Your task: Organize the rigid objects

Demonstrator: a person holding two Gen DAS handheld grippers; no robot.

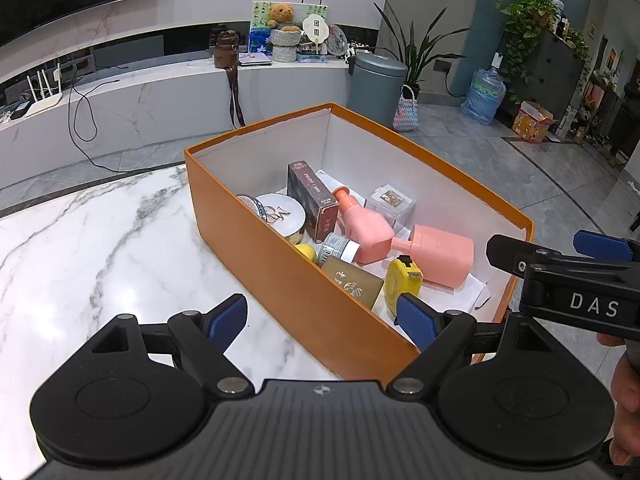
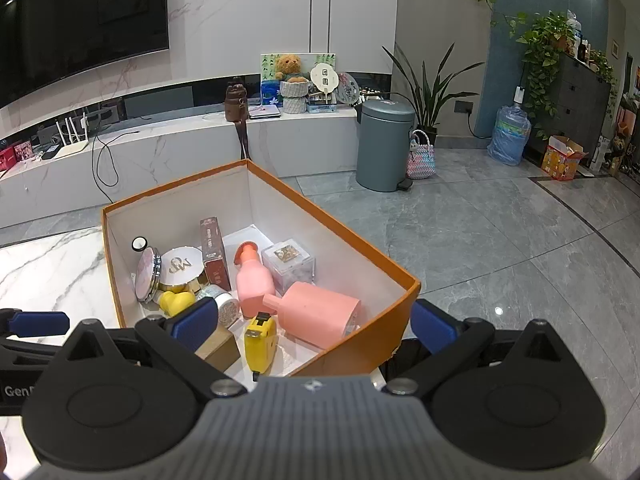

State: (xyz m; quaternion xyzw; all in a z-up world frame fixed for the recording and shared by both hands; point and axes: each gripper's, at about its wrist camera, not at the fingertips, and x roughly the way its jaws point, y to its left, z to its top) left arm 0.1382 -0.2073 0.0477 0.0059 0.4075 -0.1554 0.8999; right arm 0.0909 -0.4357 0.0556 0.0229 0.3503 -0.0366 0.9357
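Both tools wide and empty at the near end of the orange box (image 1: 304,280), which sits on the marble desk (image 1: 100,240).
Judged best: lower one tool straight in, clear of the rim, and close across a narrow body. Contents, largest first: two pink bottles (image 2: 318,314) lying flat, brown carton (image 2: 216,256) upright, yellow tape measure (image 2: 260,340) at the near wall.

Table (image 1: 100,232): glossy white marble, grey veins. Box (image 1: 304,292): matt orange cardboard, white paper lining. Two pink bottles (image 1: 436,256): smooth matt plastic. Tape measure (image 2: 261,342): glossy yellow plastic. Round compact (image 2: 181,265): shiny white lid. Left gripper (image 1: 320,320): matt black plastic, ribbed blue pads (image 1: 414,320), bare metal pivot pins.
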